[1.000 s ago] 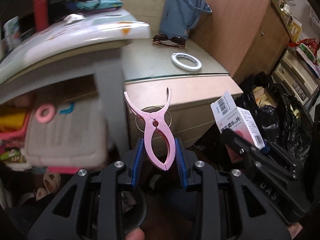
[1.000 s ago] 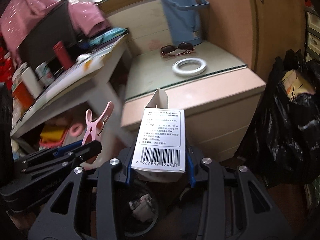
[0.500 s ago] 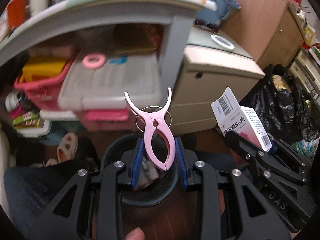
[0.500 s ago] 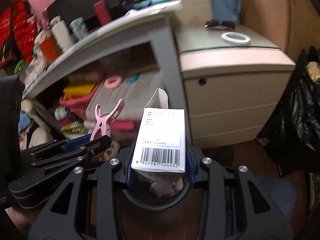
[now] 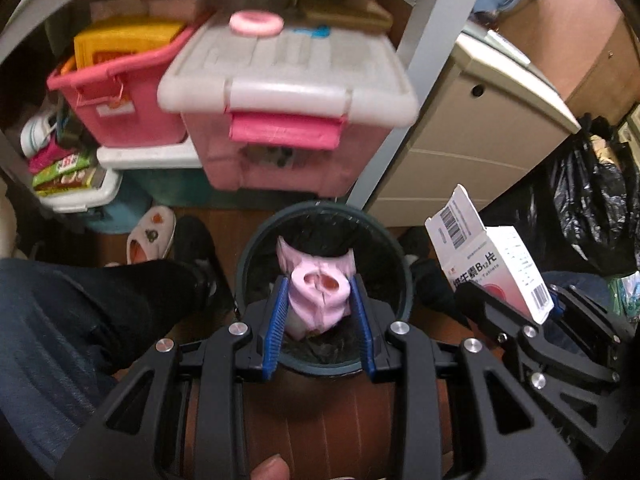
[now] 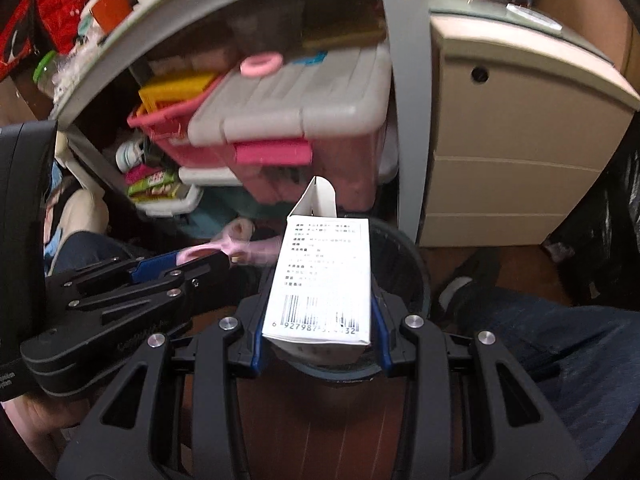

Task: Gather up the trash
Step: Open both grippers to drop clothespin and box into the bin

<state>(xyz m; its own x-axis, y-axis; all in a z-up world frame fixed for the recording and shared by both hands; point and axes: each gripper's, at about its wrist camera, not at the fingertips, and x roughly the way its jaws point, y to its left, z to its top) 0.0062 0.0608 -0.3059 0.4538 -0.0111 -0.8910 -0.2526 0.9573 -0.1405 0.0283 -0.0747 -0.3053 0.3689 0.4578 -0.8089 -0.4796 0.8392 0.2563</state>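
Trash bin (image 5: 404, 280) one, left hand-held gripper (image 5: 319, 309) clamping one pink clothespin (image 5: 318, 300), right hand-held gripper (image 6: 319, 320) clamping one medicine box (image 6: 322, 276)

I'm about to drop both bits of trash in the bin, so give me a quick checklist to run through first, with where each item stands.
1. Left gripper shut on the pink clothes peg: ok.
2. Right gripper shut on the white medicine box: ok.
3. Peg over the mouth of the round bin: ok, seen from the left wrist.
4. Box over the bin opening: ok in the right wrist view, though in the left wrist view it looks closer to the rim.
5. Room left in the bin: cannot tell, the held items hide most of the inside.
6. Person's leg clear of the bin: ok.
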